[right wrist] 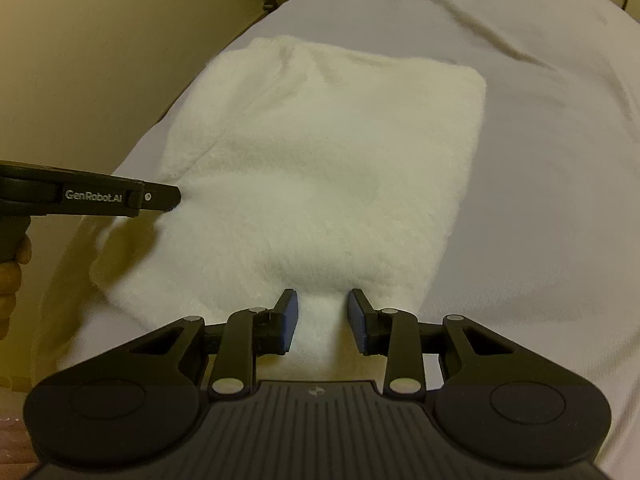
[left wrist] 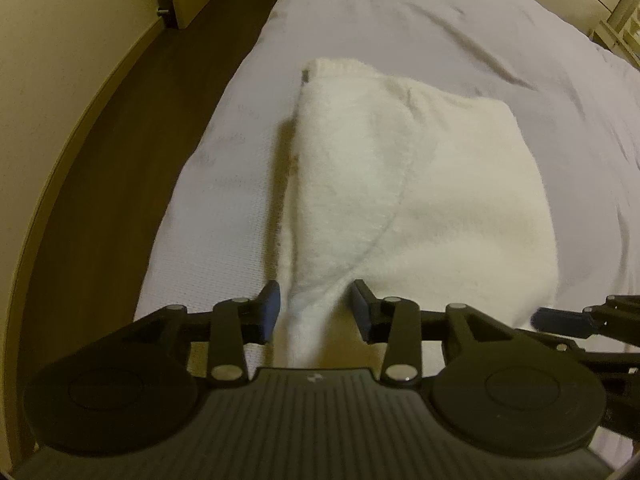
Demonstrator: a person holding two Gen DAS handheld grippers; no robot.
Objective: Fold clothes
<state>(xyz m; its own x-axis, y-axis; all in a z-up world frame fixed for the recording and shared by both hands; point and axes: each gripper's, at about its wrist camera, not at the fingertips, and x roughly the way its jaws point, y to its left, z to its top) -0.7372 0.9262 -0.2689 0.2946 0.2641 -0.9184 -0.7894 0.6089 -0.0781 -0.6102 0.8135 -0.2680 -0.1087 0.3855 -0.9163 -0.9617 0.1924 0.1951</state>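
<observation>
Between my left gripper (left wrist: 316,312) pads runs a raised ridge of the white fleece garment (left wrist: 400,184), but I see a gap on each side of it, so I read the jaws as parted around the cloth, not clamped. My right gripper (right wrist: 322,316) stands the same way: blue pads apart, with the garment's near hem lying between them and neither pad clearly pressing. Ahead of both claws the garment lies folded into a thick rectangle on the pale bed sheet (left wrist: 224,208), its far edge well beyond the fingertips. Off to my right claw's left, the other tool's black body reaches over the garment's left border, with the person's hand (right wrist: 10,276) behind it. I judge this as the release at the end of a fold. To do it well I would open both sides evenly, lift straight off without dragging pile, and check that the near hem sits square before pressing the stack flat.
</observation>
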